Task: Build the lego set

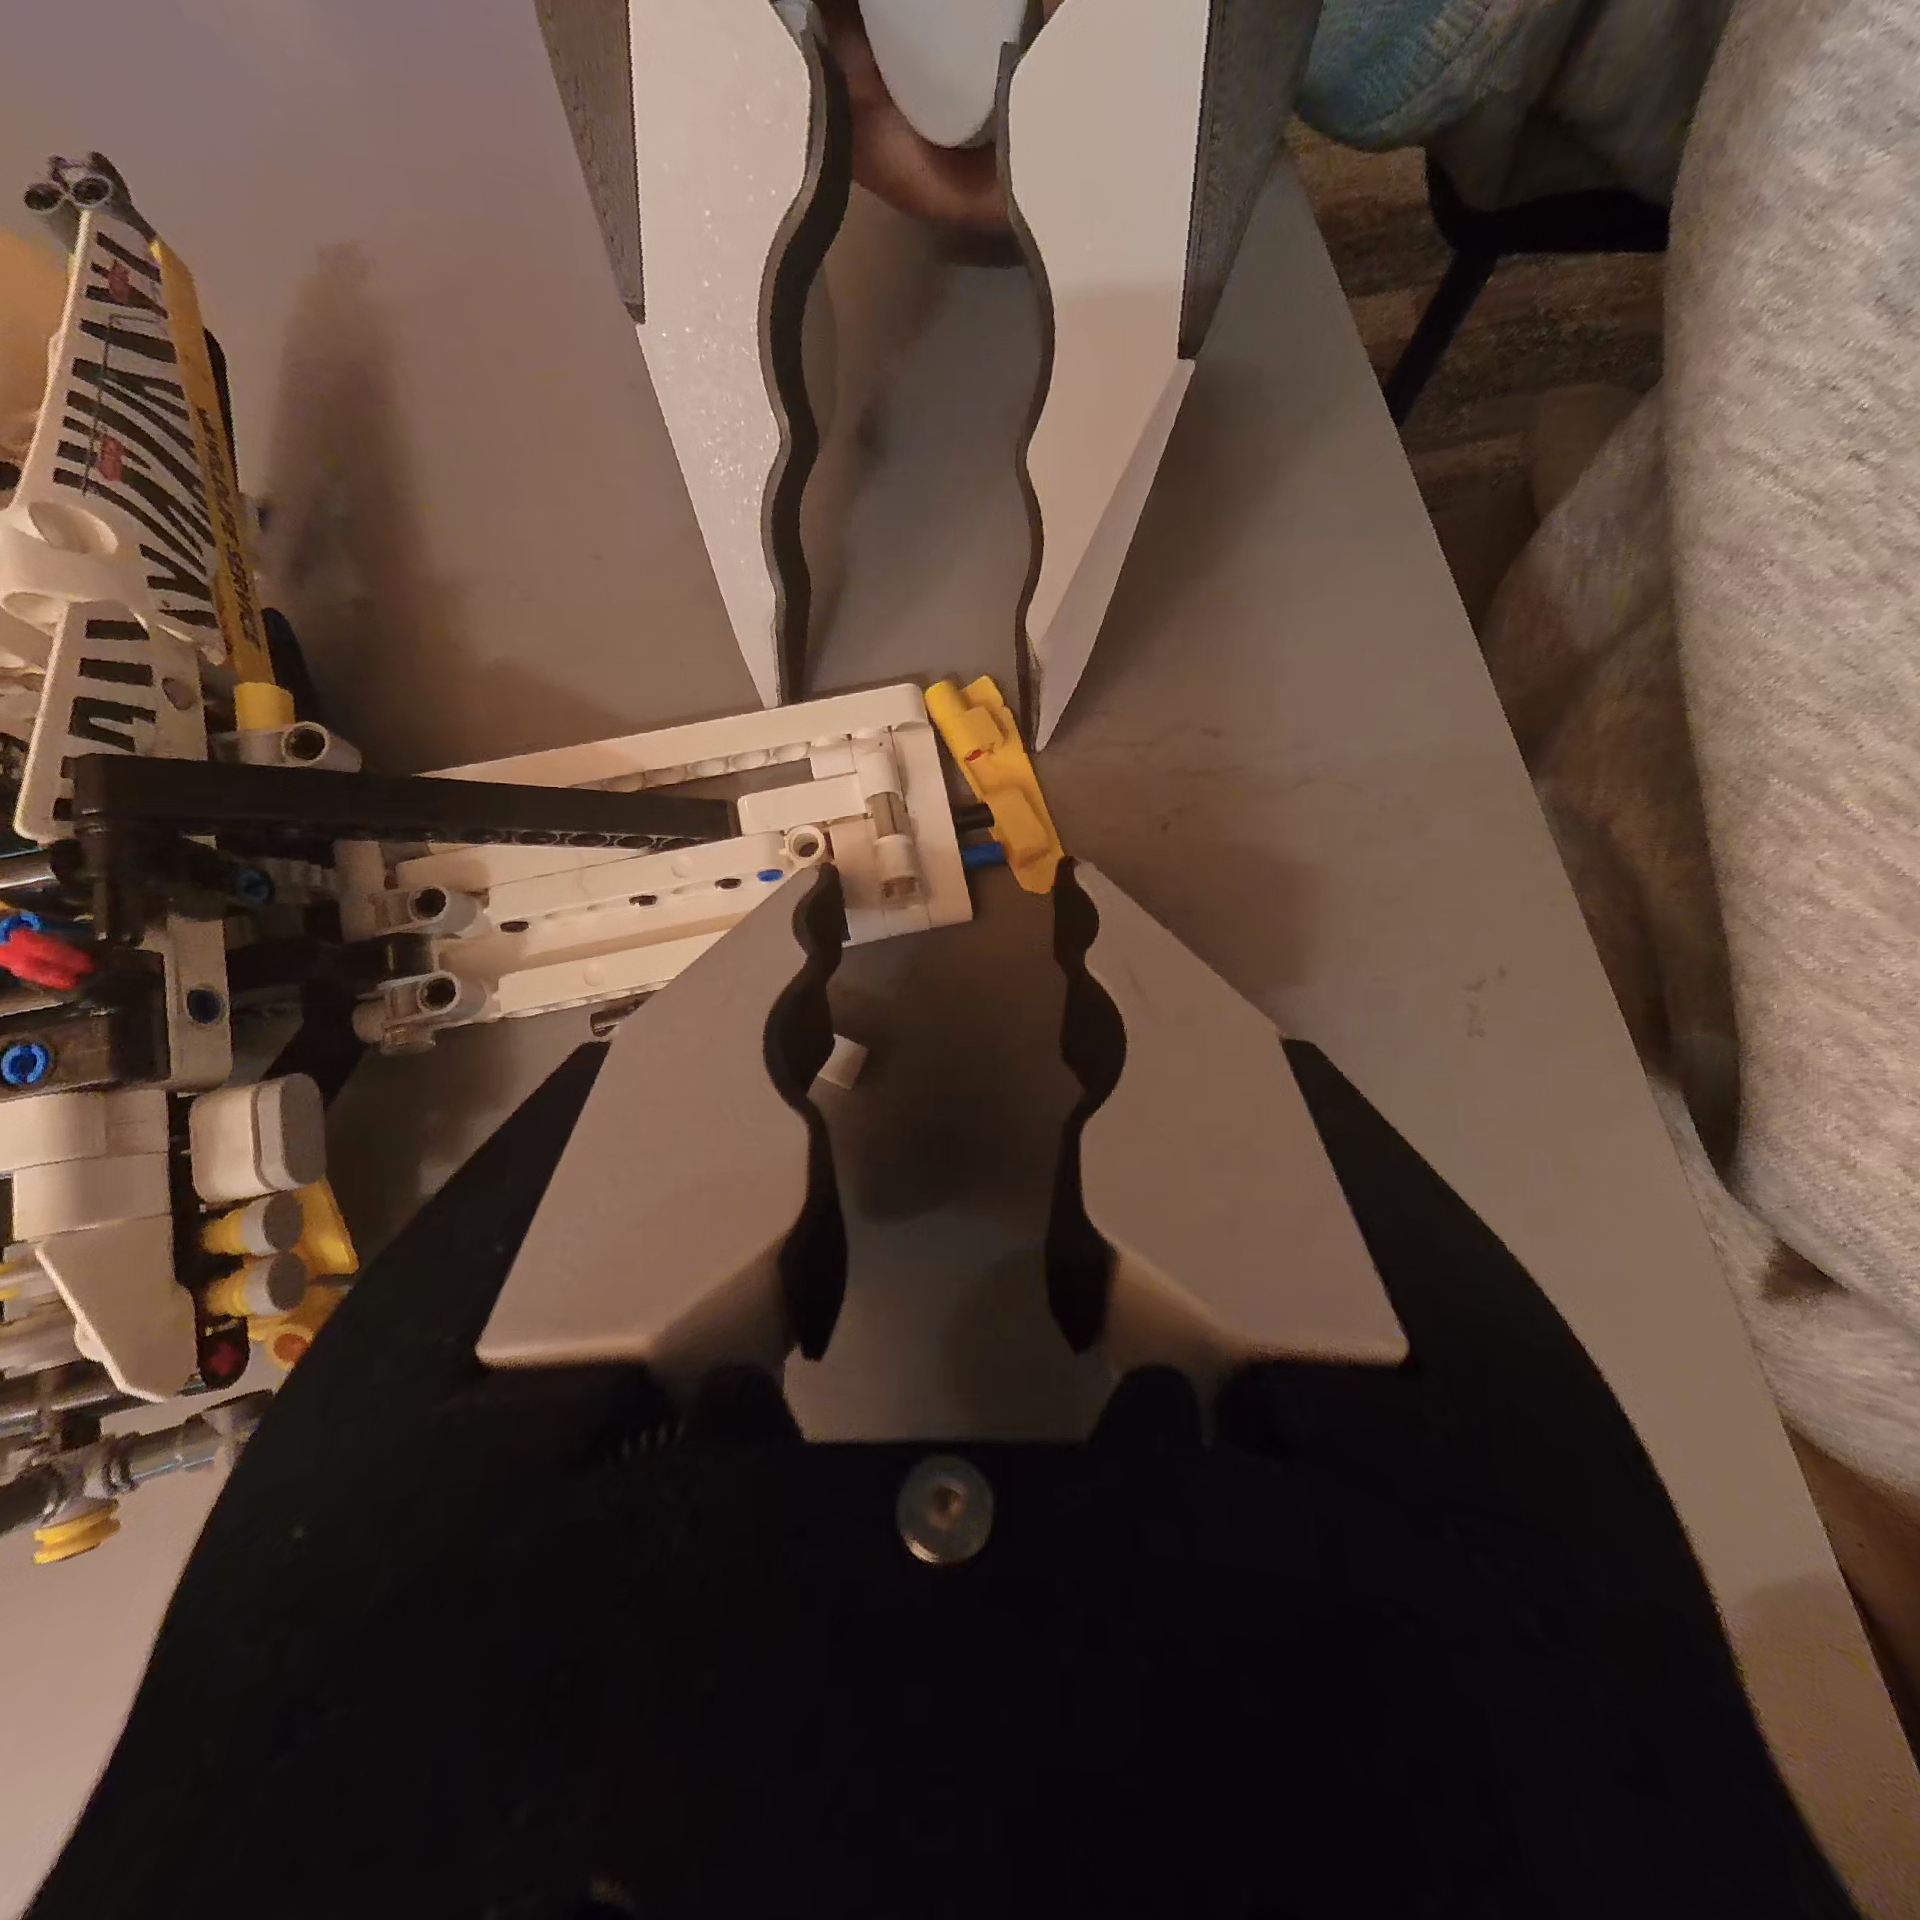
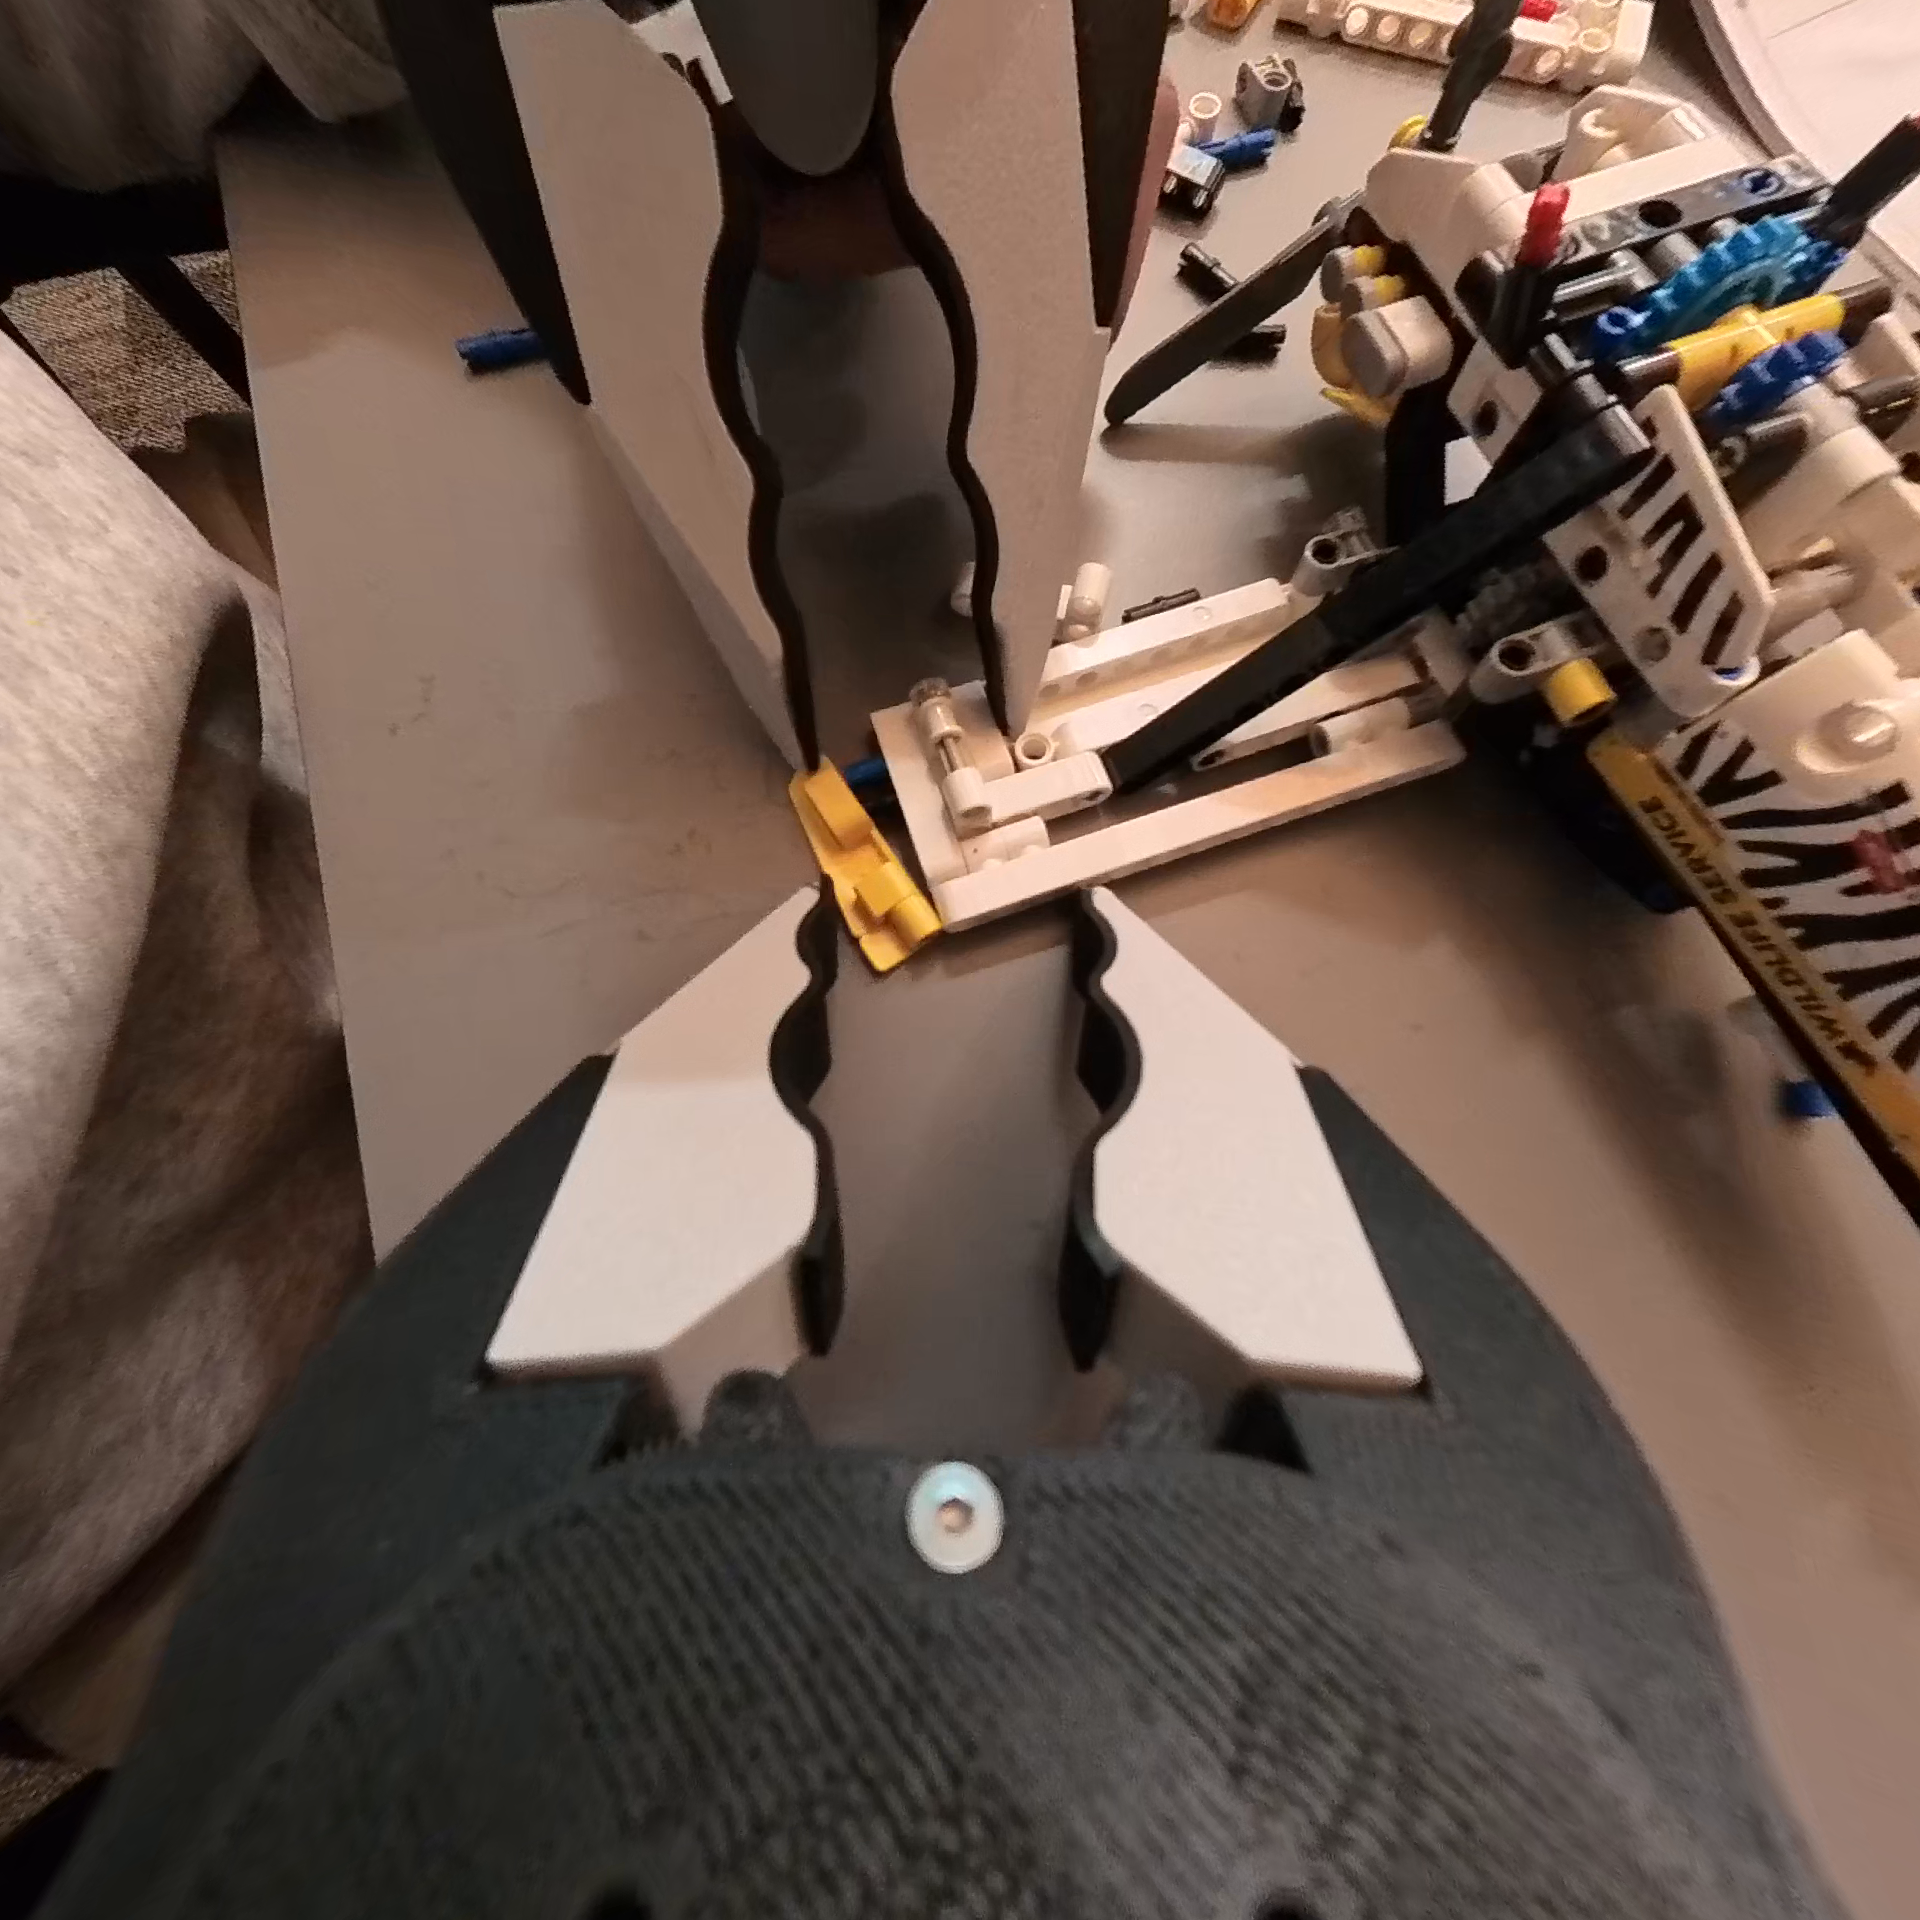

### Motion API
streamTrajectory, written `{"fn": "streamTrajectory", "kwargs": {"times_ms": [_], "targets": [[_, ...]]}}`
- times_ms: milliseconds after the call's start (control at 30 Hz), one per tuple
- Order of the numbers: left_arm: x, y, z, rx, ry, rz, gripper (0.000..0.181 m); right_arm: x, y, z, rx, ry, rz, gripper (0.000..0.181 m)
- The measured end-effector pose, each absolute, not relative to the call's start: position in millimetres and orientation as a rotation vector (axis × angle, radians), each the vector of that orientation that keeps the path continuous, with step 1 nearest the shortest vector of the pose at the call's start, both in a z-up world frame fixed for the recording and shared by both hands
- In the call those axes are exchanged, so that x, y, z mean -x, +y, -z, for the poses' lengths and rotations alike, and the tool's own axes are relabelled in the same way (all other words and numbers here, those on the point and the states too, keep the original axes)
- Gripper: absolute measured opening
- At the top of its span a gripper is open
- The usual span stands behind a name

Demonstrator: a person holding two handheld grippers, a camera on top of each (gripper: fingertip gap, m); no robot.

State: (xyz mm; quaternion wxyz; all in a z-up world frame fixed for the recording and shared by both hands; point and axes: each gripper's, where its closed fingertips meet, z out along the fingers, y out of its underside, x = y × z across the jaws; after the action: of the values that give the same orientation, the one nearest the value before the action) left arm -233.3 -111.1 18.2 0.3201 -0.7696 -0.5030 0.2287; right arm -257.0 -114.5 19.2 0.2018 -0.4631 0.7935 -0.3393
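A white Technic frame [image 1: 914,727] [image 2: 1049,894] sticks out of a large zebra-striped model [image 1: 114,488] [image 2: 1714,540] and lies flat on the grey table. A yellow piece [image 1: 997,779] [image 2: 857,873] sits on blue and black pins at the frame's end. My left gripper [image 1: 945,873] [image 2: 904,736] has one tip inside the frame and the other against the yellow piece, clamping them. My right gripper [image 2: 954,904] [image 1: 909,701] faces it. Its jaws stand apart, one tip at the yellow piece, the other beside the frame's long edge.
Loose small parts [image 2: 1226,135] and a black blade [image 2: 1195,343] lie at the table's back. A blue pin [image 2: 499,348] lies near the edge. A small white part [image 1: 847,1065] lies under my left gripper. Grey fabric [image 1: 1714,831] [image 2: 114,779] runs along the table edge. Left and right tips are no more than a few centimetres apart.
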Motion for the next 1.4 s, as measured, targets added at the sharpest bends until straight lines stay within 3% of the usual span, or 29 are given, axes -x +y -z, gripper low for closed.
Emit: {"fn": "streamTrajectory", "kwargs": {"times_ms": [167, 400, 600, 767, 967, 1400], "targets": [[234.2, -111.1, -19.4, 2.003, -1.332, -0.593, 0.045, 256.9, -114.3, -19.4, 1.29, 2.22, 0.947, 0.045], [235.4, -113.3, -19.7, 1.984, -1.355, -0.593, 0.036, 256.6, -114.2, -19.4, 1.285, 2.238, 0.942, 0.045], [232.9, -104.9, -20.5, 1.97, -1.338, -0.543, 0.054, 256.3, -114.3, -19.5, 1.268, 2.255, 0.935, 0.045], [236.0, -111.3, -20.0, 1.951, -1.389, -0.578, 0.04, 256.6, -114.6, -19.1, 1.263, 2.288, 0.926, 0.046], [236.5, -109.2, -20.3, 1.948, -1.393, -0.585, 0.045, 255.9, -114.9, -19.1, 1.233, 2.321, 0.925, 0.046], [240.0, -114.9, -19.1, 1.949, -1.446, -0.661, 0.039, 255.7, -116.3, -18.5, 1.196, 2.37, 0.933, 0.048]]}}
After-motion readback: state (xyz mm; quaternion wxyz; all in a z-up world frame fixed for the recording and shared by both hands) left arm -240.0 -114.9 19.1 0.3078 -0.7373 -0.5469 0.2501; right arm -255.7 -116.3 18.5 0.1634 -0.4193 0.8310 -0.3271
